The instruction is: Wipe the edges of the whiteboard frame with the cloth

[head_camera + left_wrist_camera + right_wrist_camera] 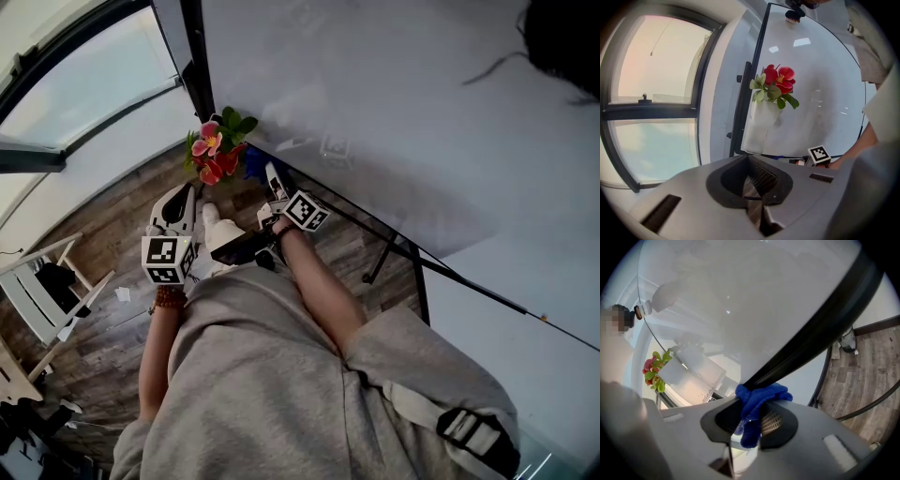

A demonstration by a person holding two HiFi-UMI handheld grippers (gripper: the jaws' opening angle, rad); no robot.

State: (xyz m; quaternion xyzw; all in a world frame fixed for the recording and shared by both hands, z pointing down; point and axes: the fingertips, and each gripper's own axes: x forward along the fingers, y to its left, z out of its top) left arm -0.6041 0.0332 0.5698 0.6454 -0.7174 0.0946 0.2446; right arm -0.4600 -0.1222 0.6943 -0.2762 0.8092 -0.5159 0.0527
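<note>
A wood-plank floor [98, 239] lies under a standing whiteboard [375, 94]. The left gripper [753, 194] is clenched on nothing, near red flowers [778, 82]. The right gripper [750, 423] clamps a blue cloth [757, 401] pressed against the black whiteboard frame [820, 324].

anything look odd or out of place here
Only the red flowers in a white holder, stuck on the whiteboard close to its frame. That is an unusual thing to find on a board. Nothing looks spilled or damaged. The cloth is pinched in the right claw against the frame.
</note>
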